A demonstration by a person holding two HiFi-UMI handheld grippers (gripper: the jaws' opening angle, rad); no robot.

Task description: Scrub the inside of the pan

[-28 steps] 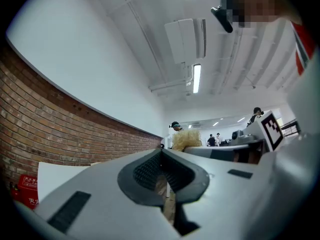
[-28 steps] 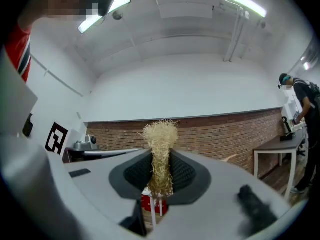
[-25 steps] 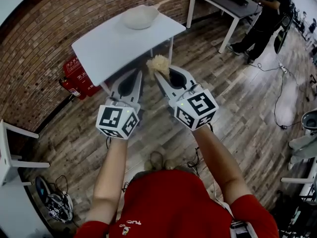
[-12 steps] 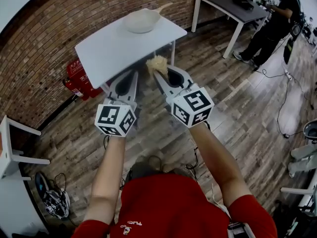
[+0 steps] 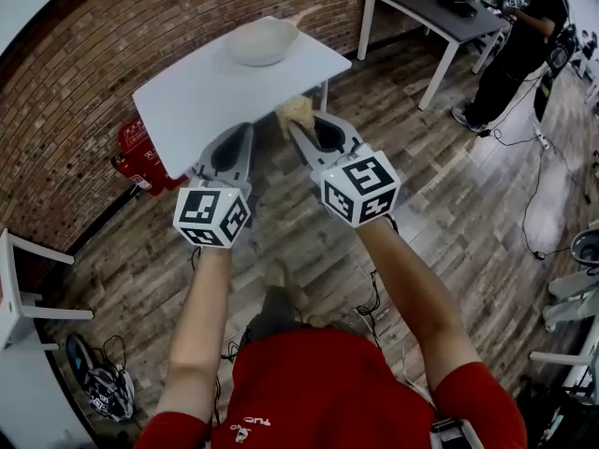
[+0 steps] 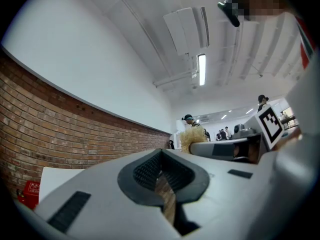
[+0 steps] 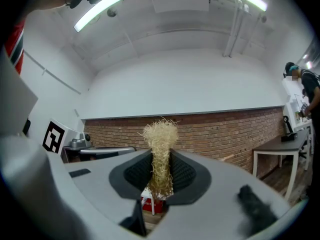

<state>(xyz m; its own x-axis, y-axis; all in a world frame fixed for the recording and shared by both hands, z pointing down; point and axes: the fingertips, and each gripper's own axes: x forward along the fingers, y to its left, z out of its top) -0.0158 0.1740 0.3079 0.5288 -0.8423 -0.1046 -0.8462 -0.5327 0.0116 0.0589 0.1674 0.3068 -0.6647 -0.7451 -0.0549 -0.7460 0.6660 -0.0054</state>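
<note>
A cream pan with a pale wooden handle sits on the far part of the white table. Both grippers hang in the air just short of the table's near edge, well away from the pan. My right gripper is shut on a straw-coloured fibre scrubber, whose tuft sticks out past the jaws. Beside it on the left, my left gripper is shut with nothing between its jaws. The scrubber also shows at the right in the left gripper view.
A brick wall runs behind the table, with red fire extinguishers on the floor at its foot. A dark table and a standing person are at the back right. A white chair and floor cables lie left.
Both grippers have come closer to the white table, the right one still carrying the scrubber. The person at the back right has shifted a little.
</note>
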